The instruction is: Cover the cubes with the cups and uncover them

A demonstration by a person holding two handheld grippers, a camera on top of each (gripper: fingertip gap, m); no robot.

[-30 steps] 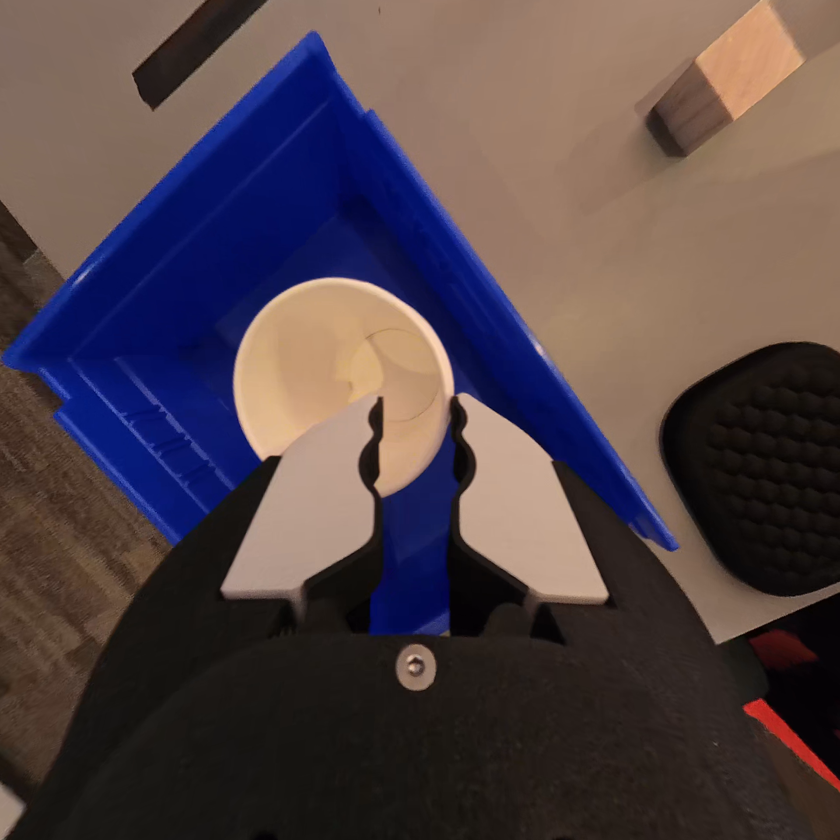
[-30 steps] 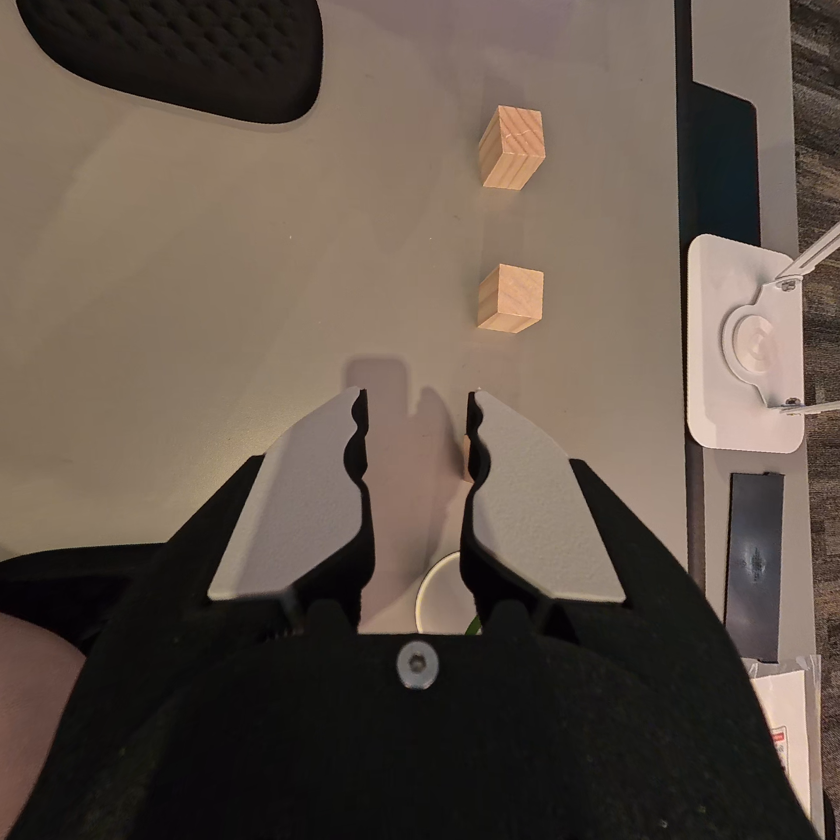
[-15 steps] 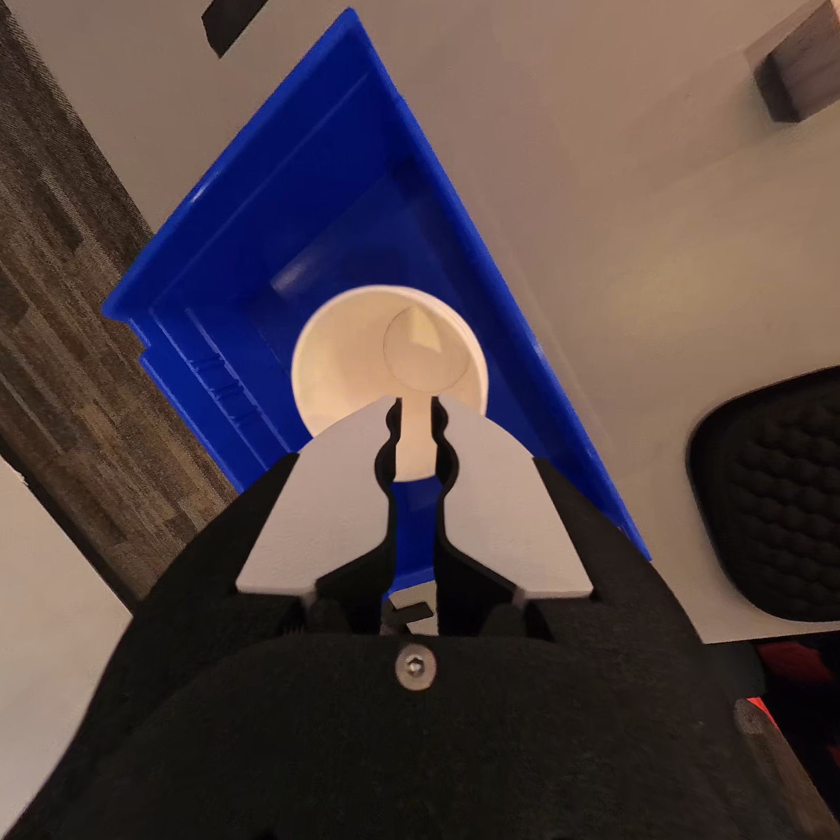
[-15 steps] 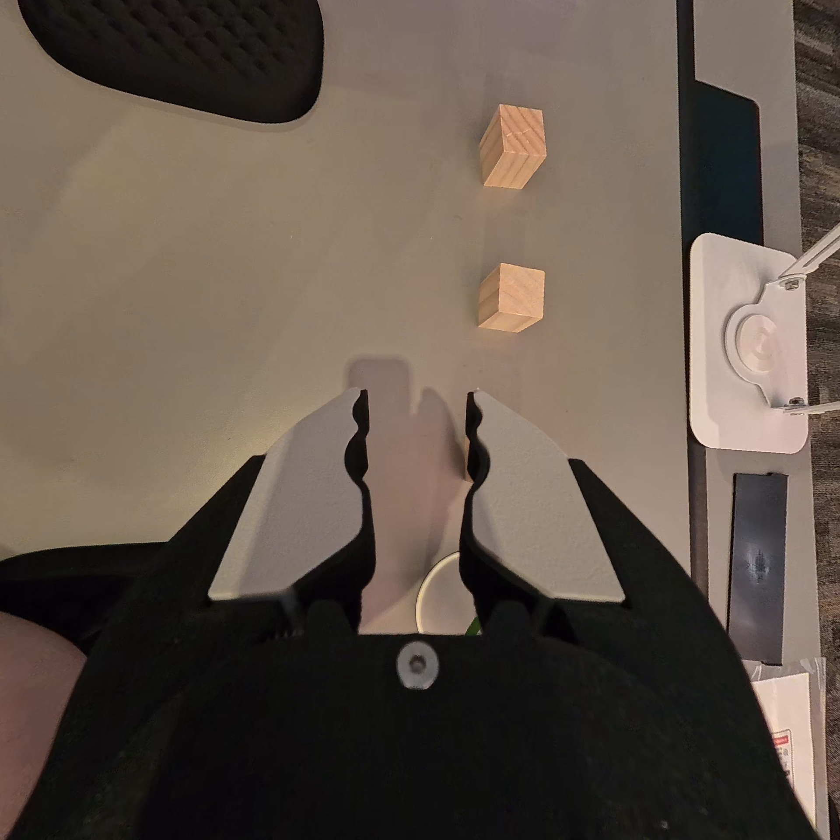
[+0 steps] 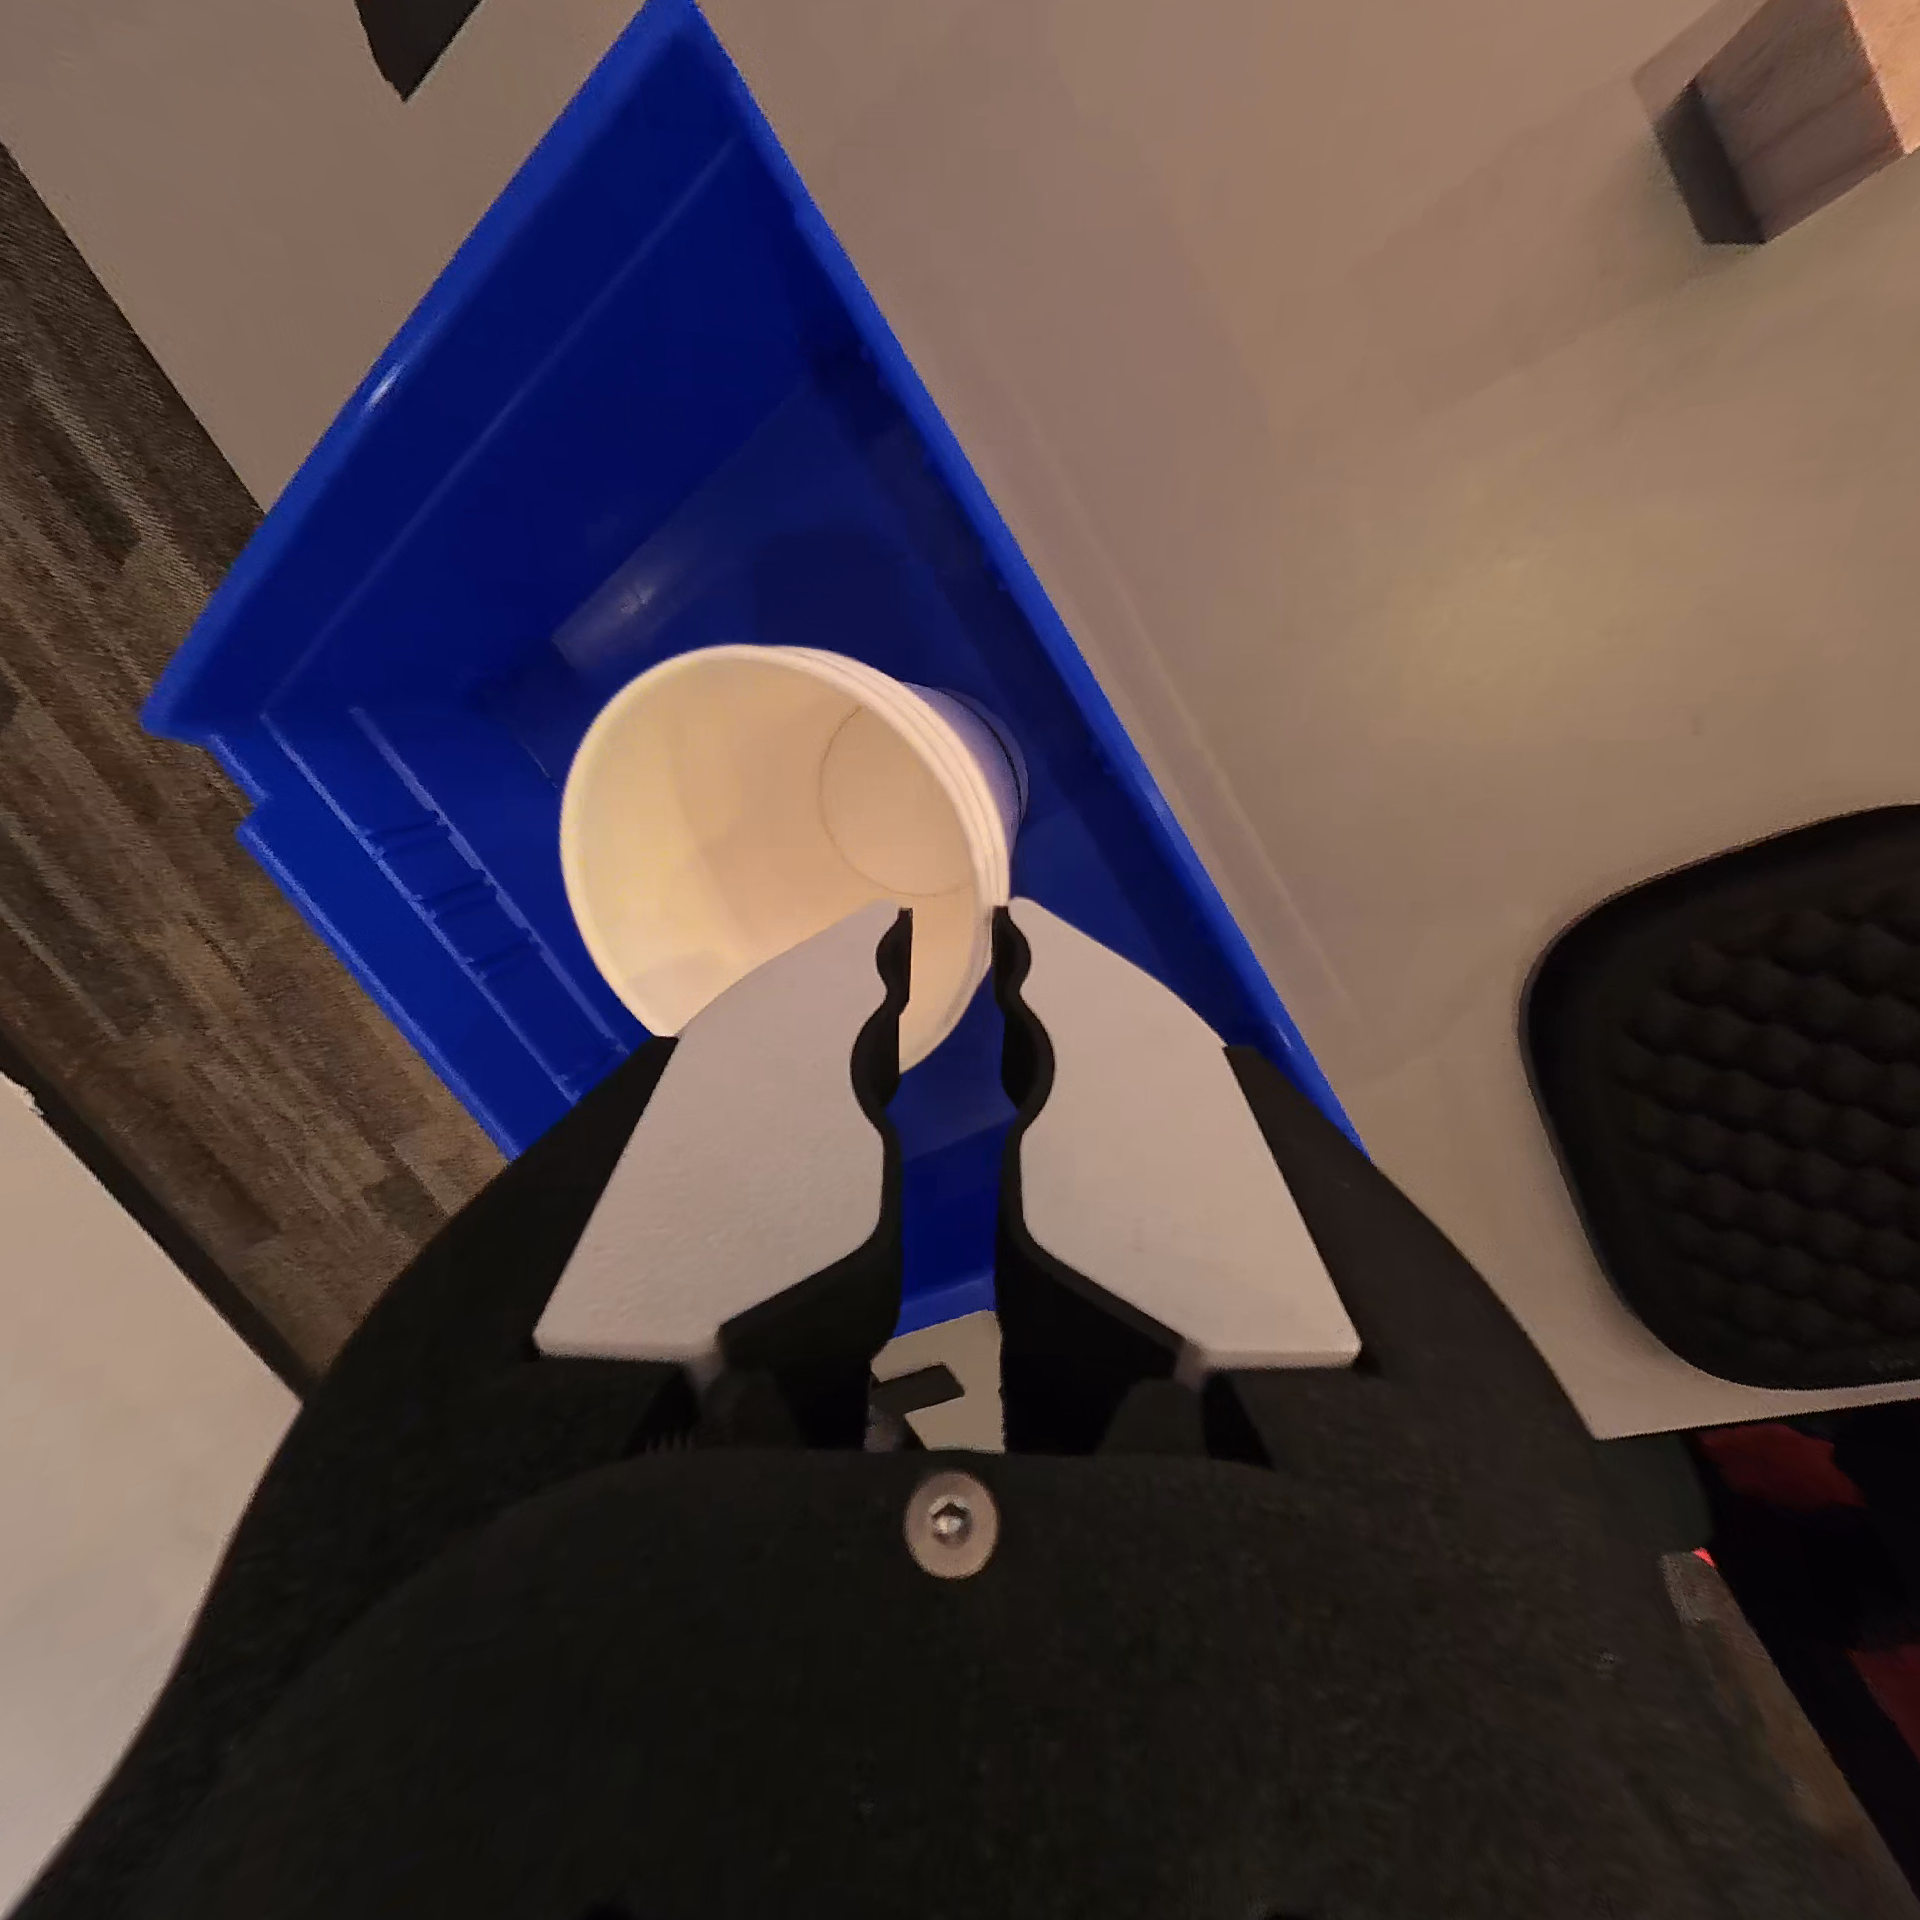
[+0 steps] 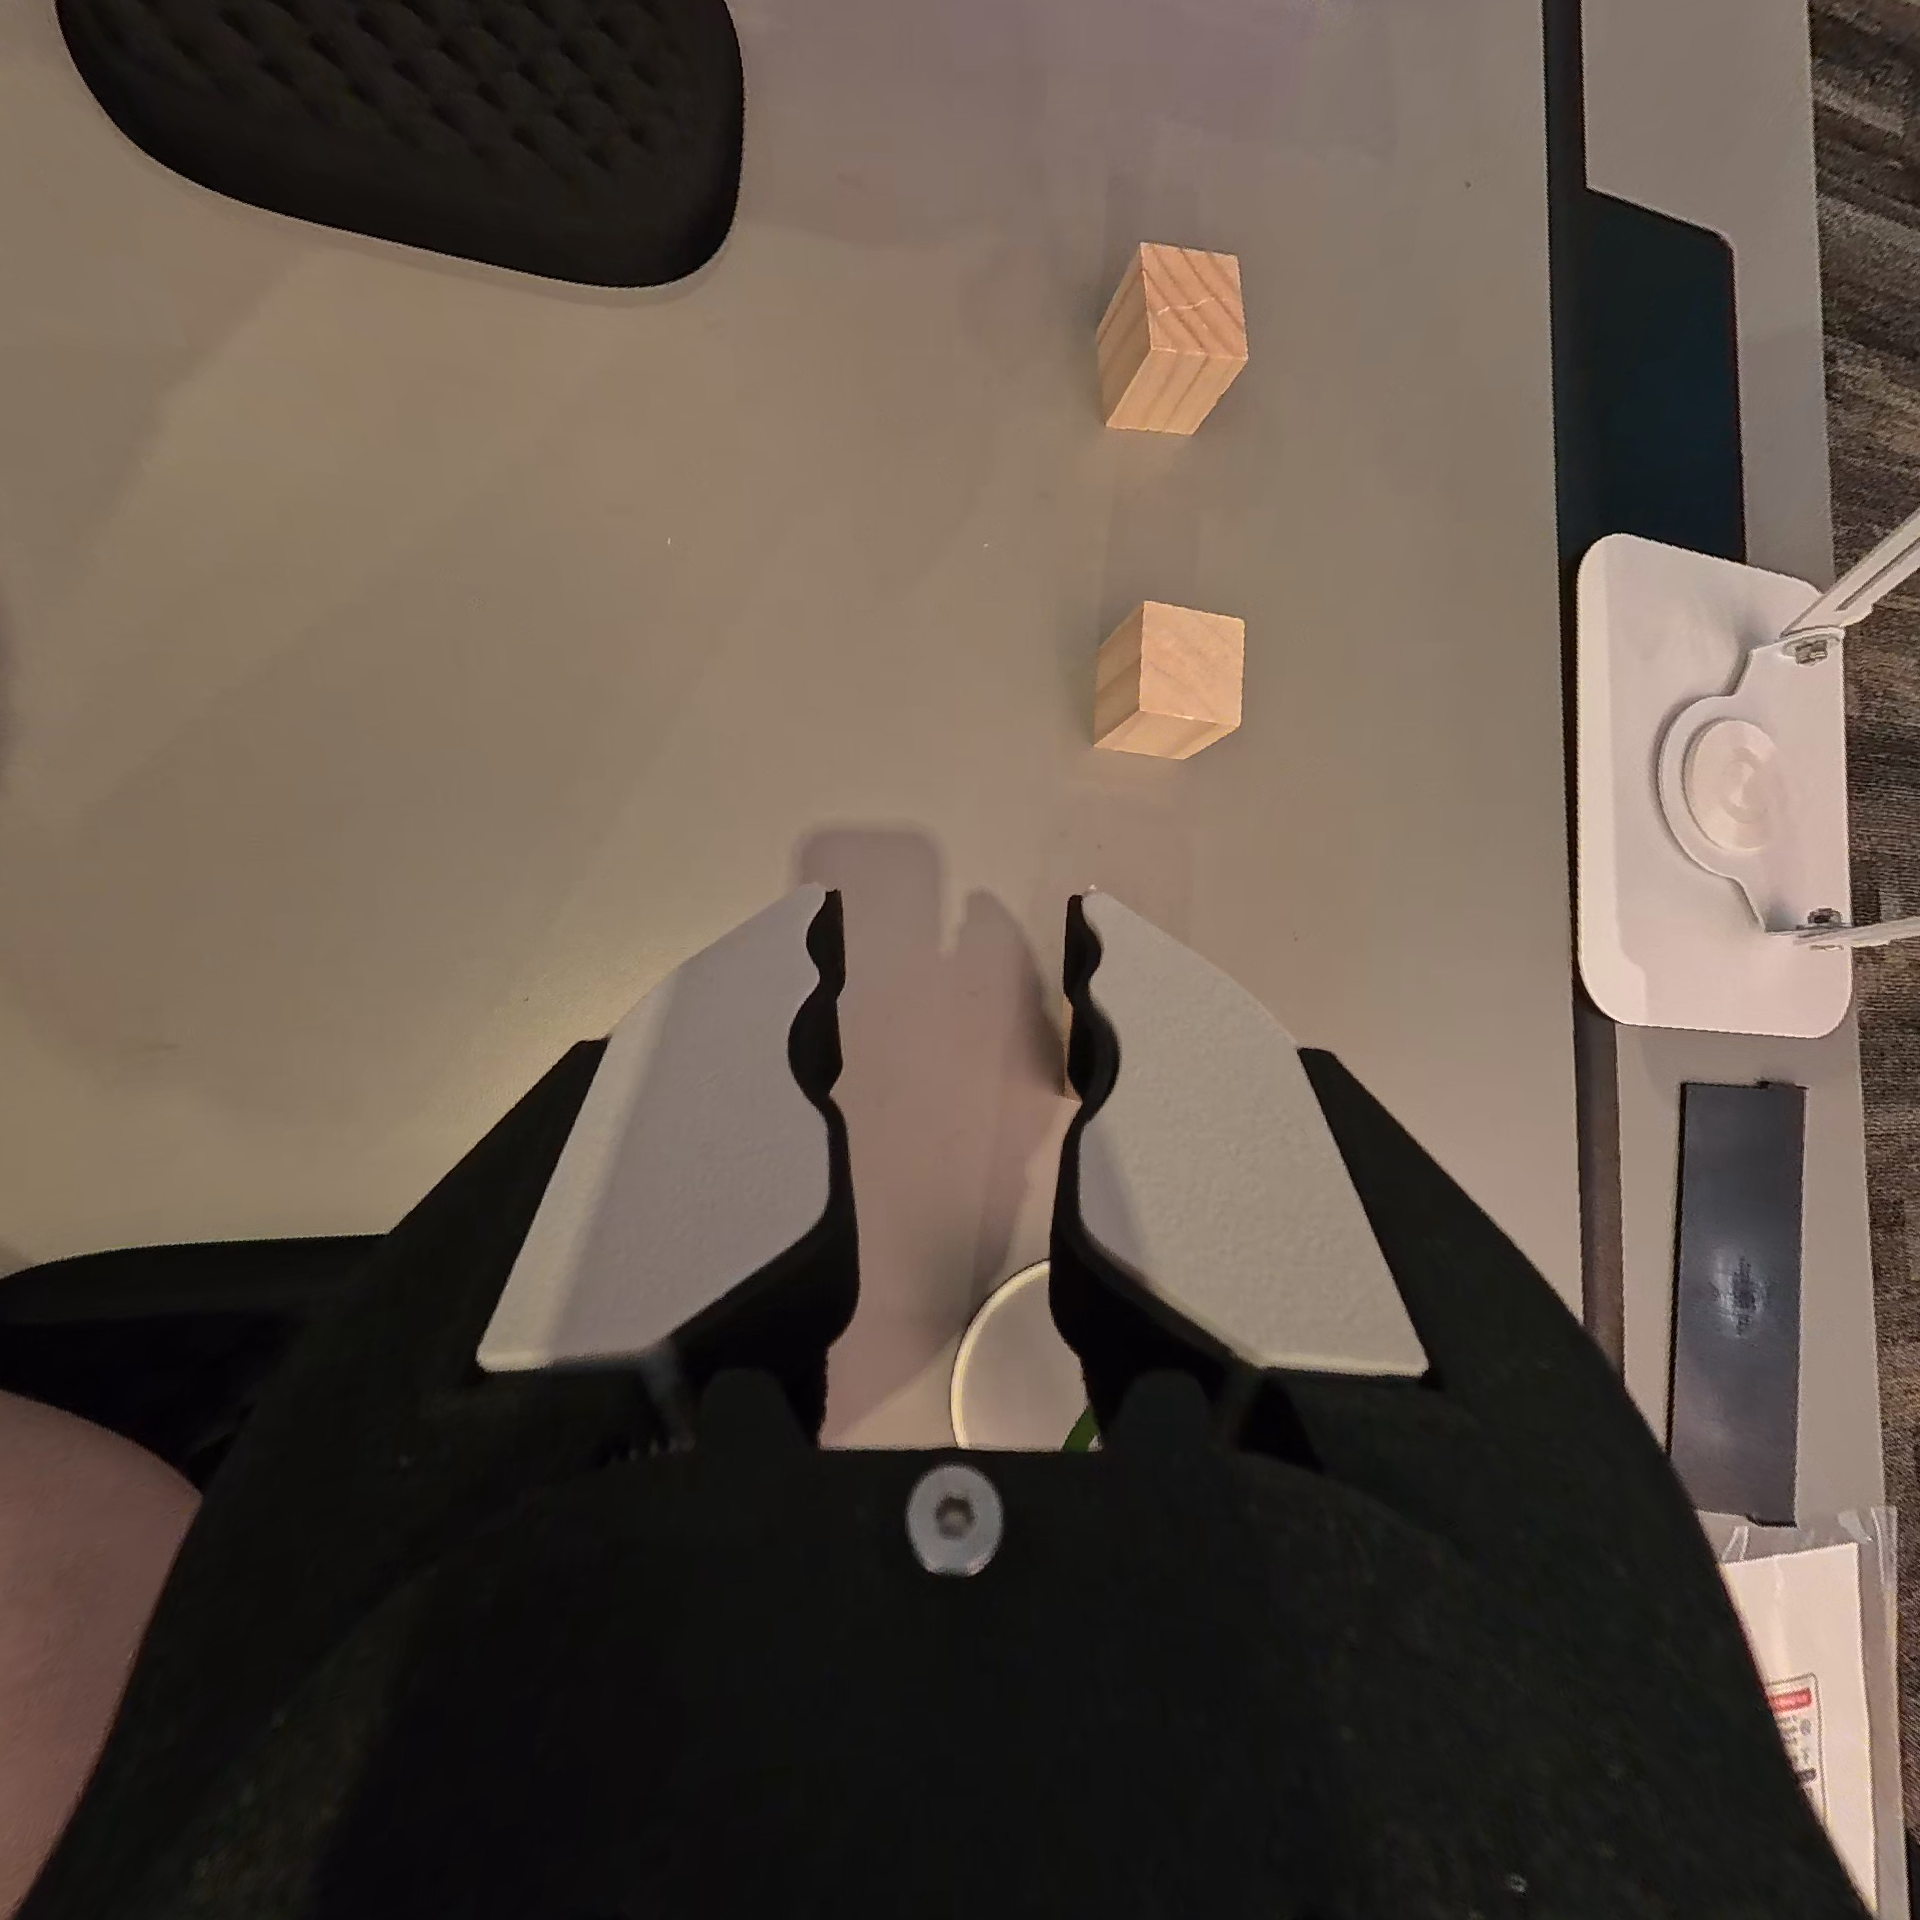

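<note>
While the white paper cup (image 5: 769, 842) lies tipped w/ its mouth toward the camera over the blue bin (image 5: 582, 582), the left gripper (image 5: 951, 920) pinches its near rim wall at the cup's 5 o'clock: jaws nearly closed, the thin wall between the tips. Several stacked rims show at the cup's 2 o'clock edge, so it looks like a nested stack; can't tell how many. Bin sits on the grey table (image 5: 1351, 468), running diagonally from 11 to 5 o'clock. One wooden cube (image 5: 1787, 114) at 1 o'clock, well apart from the bin; black textured pad (image 5: 1745, 1112) at 3 o'clock.

Right wrist view: right gripper (image 6: 954, 904) is spread wide, holding nothing, hovering above the table. Two wooden cubes ahead at 1 o'clock, near cube (image 6: 1169, 681) and far cube (image 6: 1172, 338), apart from each other. Sliver of another cube shows by the right finger. Another cup rim (image 6: 997, 1351) peeks between the fingers near the base. White stand base (image 6: 1652, 935) at 3 o'clock.
</note>
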